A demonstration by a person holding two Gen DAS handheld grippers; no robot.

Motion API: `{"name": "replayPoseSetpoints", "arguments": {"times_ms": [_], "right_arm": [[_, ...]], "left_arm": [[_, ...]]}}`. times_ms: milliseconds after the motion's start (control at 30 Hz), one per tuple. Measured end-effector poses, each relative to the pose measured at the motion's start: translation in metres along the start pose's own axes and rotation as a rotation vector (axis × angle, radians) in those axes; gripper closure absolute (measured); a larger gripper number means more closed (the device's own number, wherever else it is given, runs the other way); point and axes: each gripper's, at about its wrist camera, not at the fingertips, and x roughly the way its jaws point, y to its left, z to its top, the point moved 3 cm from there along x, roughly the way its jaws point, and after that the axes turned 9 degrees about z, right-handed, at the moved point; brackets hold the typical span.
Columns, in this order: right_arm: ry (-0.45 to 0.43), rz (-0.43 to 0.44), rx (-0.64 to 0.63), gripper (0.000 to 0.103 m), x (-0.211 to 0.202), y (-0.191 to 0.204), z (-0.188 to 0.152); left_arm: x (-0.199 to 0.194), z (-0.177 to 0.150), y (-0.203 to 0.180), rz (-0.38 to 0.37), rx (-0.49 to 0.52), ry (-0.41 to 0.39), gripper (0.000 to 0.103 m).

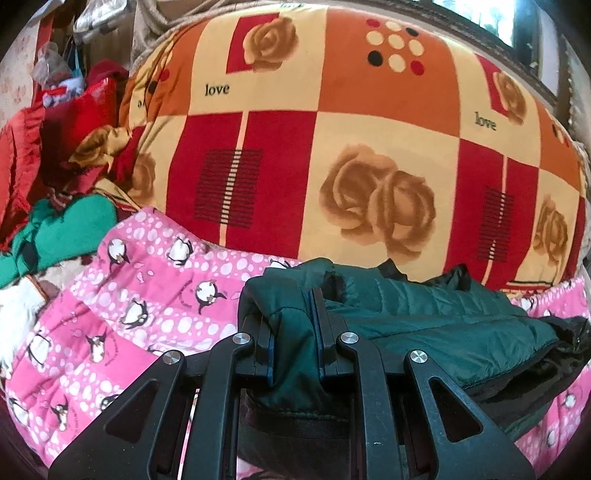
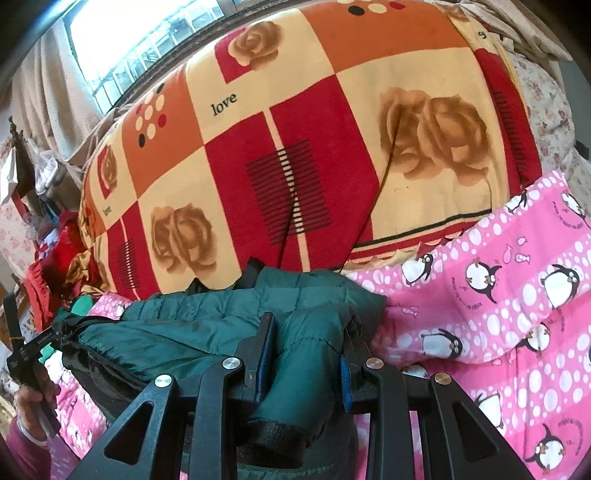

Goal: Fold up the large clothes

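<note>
A dark green quilted puffer jacket (image 1: 424, 314) of smooth, slightly shiny fabric, stitched in puffy horizontal channels with a black lining showing at its edges, lies bunched on a pink bedsheet printed with white dots and black-and-white penguins (image 1: 122, 295). The sheet covers the bed and looks soft and lightly padded, with shallow ridges.

The left gripper (image 1: 295, 332), black with blue pads, is clenched on a fold of the jacket at its left end; the cloth bulges up between the two fingers and hangs below them, ending in a black ribbed cuff. In the right wrist view the right gripper (image 2: 306, 354) likewise grasps a rolled sleeve of the jacket (image 2: 207, 325), whose black knitted cuff sticks out under the fingers. The jacket's body stretches between the two grippers, just off the sheet near the bed's near edge.

Directly behind the jacket, touching its far side, a large plump fleece blanket in red, orange and cream squares with brown roses and the word "love" (image 1: 332, 129) rises like a mound. Towards the bed's left side lie a crumpled green garment (image 1: 70, 229) and a heap of red satin cloth (image 1: 74, 122). A window (image 2: 136, 33) with pale curtains stands beyond. In the right wrist view a person's hand (image 2: 31, 402) in a maroon sleeve holds the left gripper's handle.
</note>
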Motion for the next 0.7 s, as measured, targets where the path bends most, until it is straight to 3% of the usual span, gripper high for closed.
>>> {"name": "replayPoseSetpoints", "arguments": {"times_ms": [567,700], "right_arm": [[0.064,-0.063,0.056,0.076,0.075,-0.034,0.004],[0.080,-0.063,0.111,0.074,0.090,-0.044,-0.001]], "left_arm": [[0.076,-0.004,-0.010,0.047,-0.018,0.080,0.088],[0.086,-0.007,-0.004,0.001,-0.063,0.097,0.084]]}}
